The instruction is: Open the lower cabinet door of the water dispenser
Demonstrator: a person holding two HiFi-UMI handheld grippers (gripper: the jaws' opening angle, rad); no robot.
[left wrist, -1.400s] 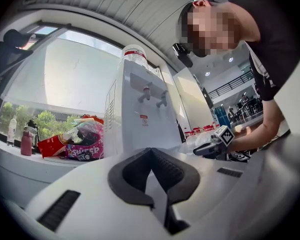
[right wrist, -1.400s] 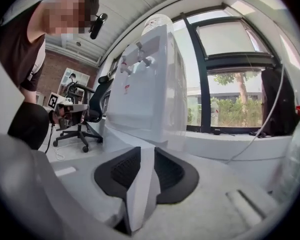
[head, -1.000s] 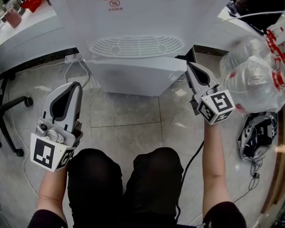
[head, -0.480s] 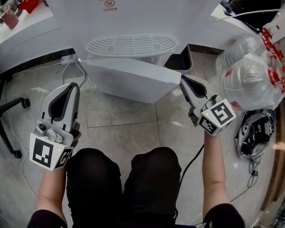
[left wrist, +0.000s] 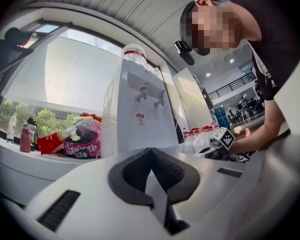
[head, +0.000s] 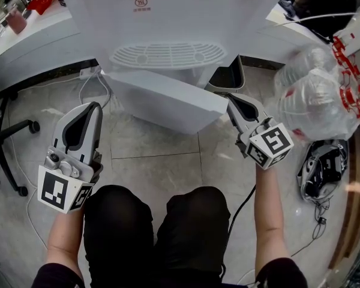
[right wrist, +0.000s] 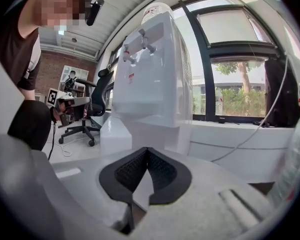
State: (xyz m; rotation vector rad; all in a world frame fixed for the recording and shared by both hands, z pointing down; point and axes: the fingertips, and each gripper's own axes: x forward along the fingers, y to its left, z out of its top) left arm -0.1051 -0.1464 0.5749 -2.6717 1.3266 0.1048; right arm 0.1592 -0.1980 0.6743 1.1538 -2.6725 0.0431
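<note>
The water dispenser point(head: 168, 17) stands on the tiled floor point(head: 156, 161) straight ahead of the person. Its lower cabinet door point(head: 168, 101) hangs partly open below the drip grille point(head: 168, 56). The door looks hinged at its left side, with the free right edge swung out toward the person. The right gripper point(head: 231, 99) has its tip just beside that free edge; whether it touches the edge cannot be told from above. In the right gripper view its jaws are clenched together with nothing between them, and the door point(right wrist: 115, 134) lies ahead and to the left. The left gripper point(head: 95, 107) hangs well apart to the left over bare floor, also clenched and empty in its own view. The door is probably a light, stiff panel with a smooth face that gives closed jaws little purchase. The free vertical edge, far from the hinge, seems the best place to hook or pinch it. A gentle pull should do, since a hard tug could rock the tall dispenser.
</note>
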